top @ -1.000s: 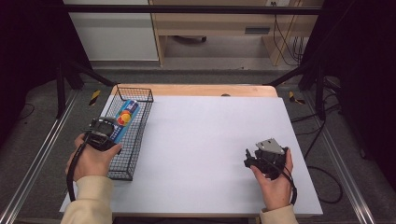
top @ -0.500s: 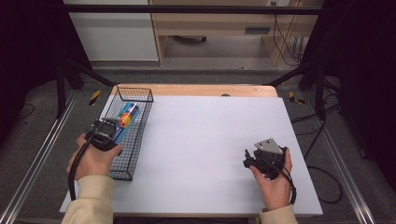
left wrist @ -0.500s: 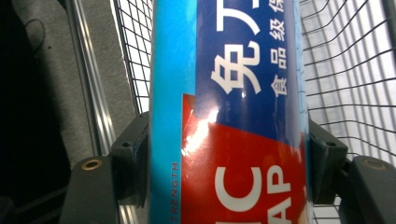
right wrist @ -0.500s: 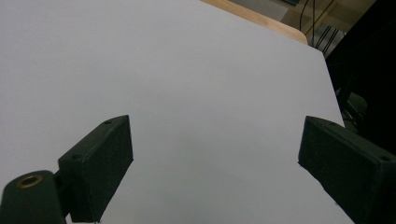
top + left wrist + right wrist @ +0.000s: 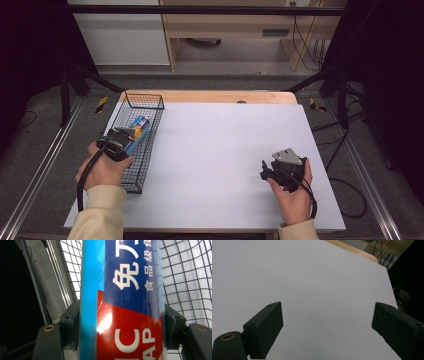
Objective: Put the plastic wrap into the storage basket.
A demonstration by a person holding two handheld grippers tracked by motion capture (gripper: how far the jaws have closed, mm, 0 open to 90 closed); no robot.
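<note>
A long blue box with red and white print lies lengthwise in the black wire basket at the table's left side. My left gripper is at the basket's near half, shut on the box's near end. In the left gripper view the box runs up between the jaws, and both pads press its sides. My right gripper rests at the near right of the white table, held in a hand. Its jaws stand open over bare table with nothing between them.
The white tabletop stretches between the basket and the right hand. A wooden edge runs along the far side. Metal rails flank the table, and cables lie on the floor at the right.
My left hand has shifted slightly to the right over the basket, with the blue box still gripped. The right hand has stayed in place.
</note>
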